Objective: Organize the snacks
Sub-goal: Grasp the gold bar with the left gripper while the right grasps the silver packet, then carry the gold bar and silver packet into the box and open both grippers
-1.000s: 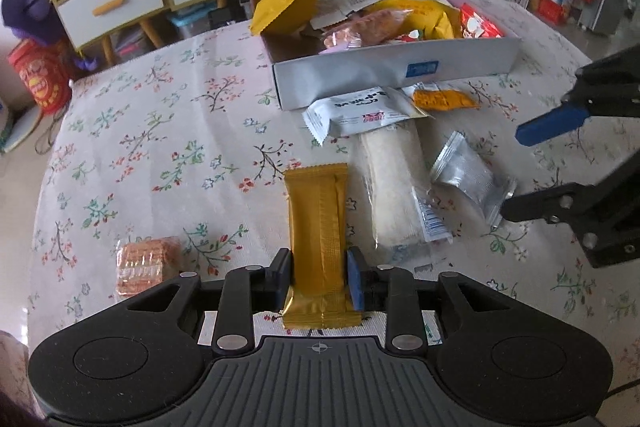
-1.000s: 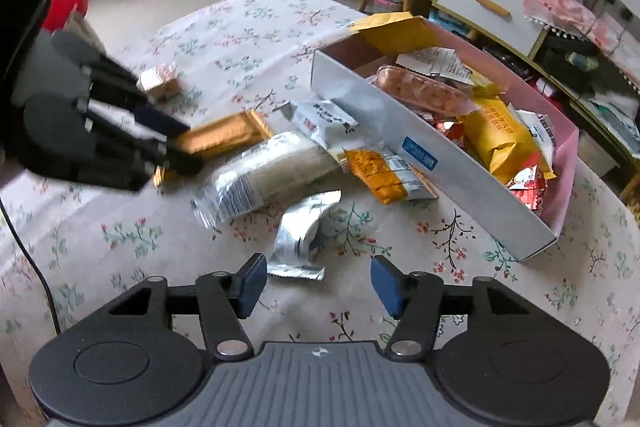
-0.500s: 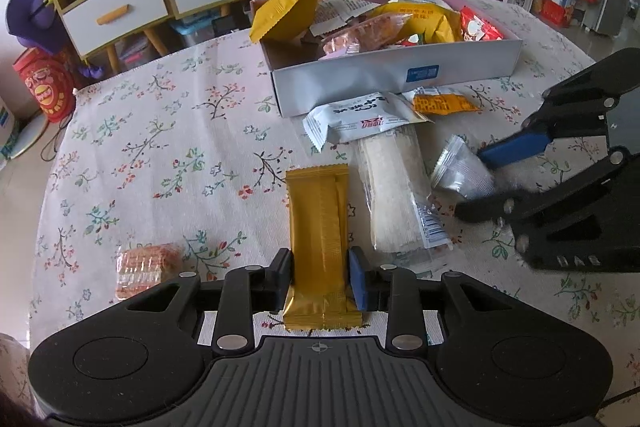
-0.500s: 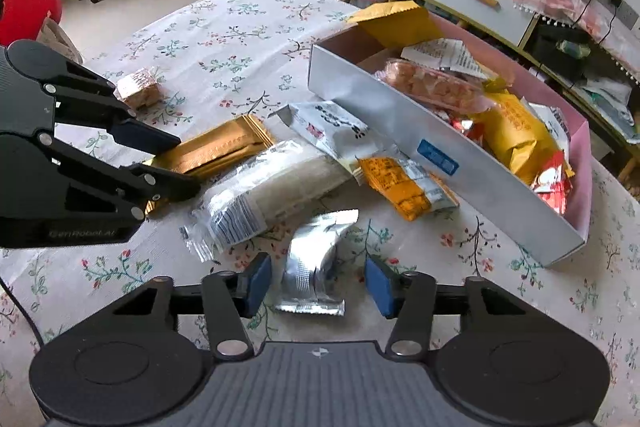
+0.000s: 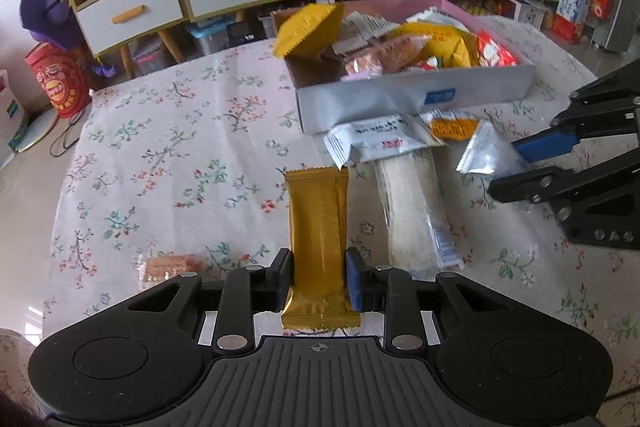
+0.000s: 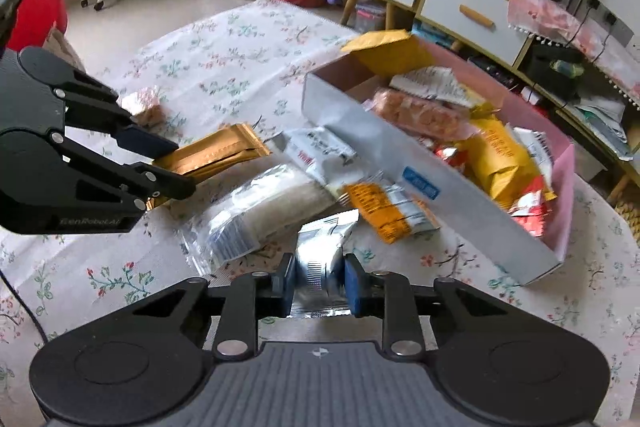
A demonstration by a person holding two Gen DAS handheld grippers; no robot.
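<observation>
Left wrist view: the left claw (image 5: 319, 281) is clamped on the near end of a gold-wrapped snack bar (image 5: 318, 227), which stretches away toward 12 o'clock over the floral tablecloth of the table (image 5: 168, 163). At 1 o'clock from the bar lies a long clear pack of pale wafers (image 5: 412, 211), and beyond it a white sachet with red print too small to read (image 5: 376, 145). An orange-and-white packet (image 5: 452, 127) lies against the front wall of the snack box (image 5: 400, 99), whose grey wall carries a small blue label, illegible. At 3 o'clock the right claw (image 5: 516, 167) pinches a silver foil pouch (image 5: 486, 155). A small pack of reddish biscuits (image 5: 172, 265) lies at 9 o'clock of the left claw.

Right wrist view: the right claw (image 6: 319, 283) has just been closing and now grips the silver foil pouch (image 6: 322, 255) between its pads; a barcode shows on the foil. At 10 o'clock the left claw (image 6: 170, 167) holds the gold-wrapped snack bar (image 6: 216, 155), and the gripper body reads "GenRobot.AI". The snack box (image 6: 400, 155), pink on its far side, runs from 12 toward 3 o'clock, filled with yellow, red and white packets.
</observation>
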